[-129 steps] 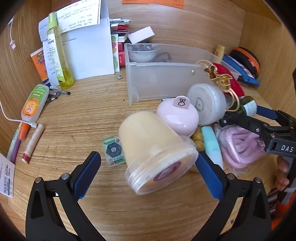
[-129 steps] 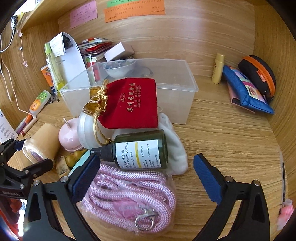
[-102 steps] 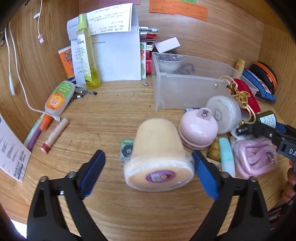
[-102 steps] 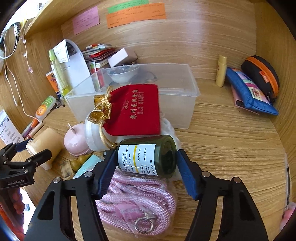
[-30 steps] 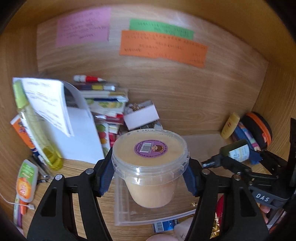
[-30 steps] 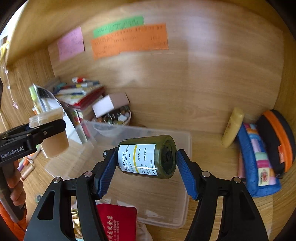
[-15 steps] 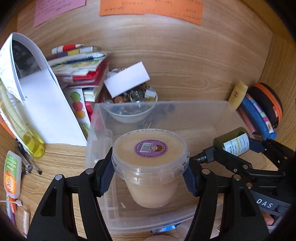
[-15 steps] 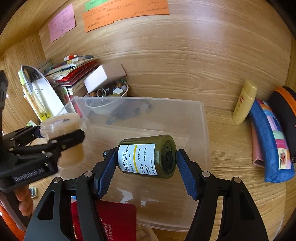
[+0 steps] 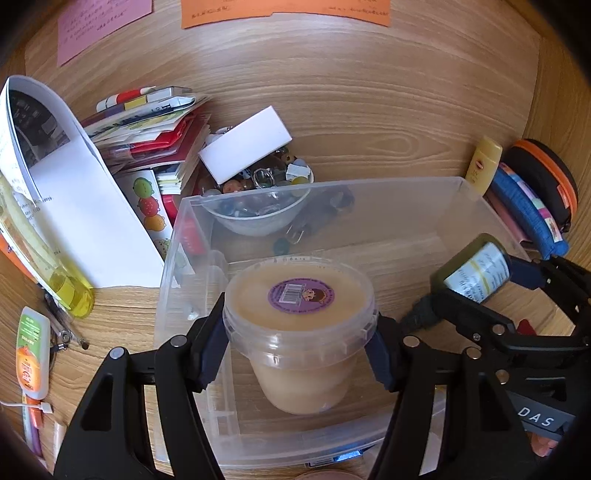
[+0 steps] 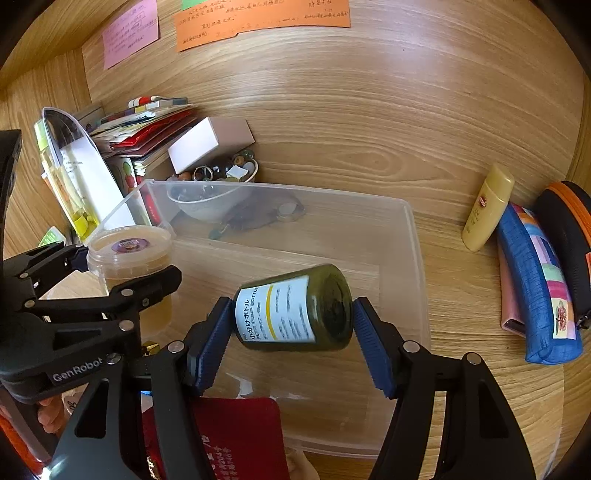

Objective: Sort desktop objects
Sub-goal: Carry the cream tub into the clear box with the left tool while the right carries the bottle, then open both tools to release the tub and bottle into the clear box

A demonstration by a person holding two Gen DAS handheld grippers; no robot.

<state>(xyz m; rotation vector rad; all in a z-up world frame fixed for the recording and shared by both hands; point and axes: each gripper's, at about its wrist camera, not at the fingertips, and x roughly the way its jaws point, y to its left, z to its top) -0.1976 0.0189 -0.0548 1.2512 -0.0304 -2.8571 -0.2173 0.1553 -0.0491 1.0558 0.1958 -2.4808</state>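
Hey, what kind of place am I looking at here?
Likely a home study desk nook: wooden walls with sticky notes, a stack of booklets, pencil cases and a clear storage bin.

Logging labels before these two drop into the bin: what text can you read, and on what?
"PUMP BOTTLE", plus katakana: green bottle label.
"GenRobot": left gripper body.
"DAS": right gripper body.
Jar lid barcode sticker: too small.
Orange note, pink note: handwriting illegible.
Red pouch: characters unclear.
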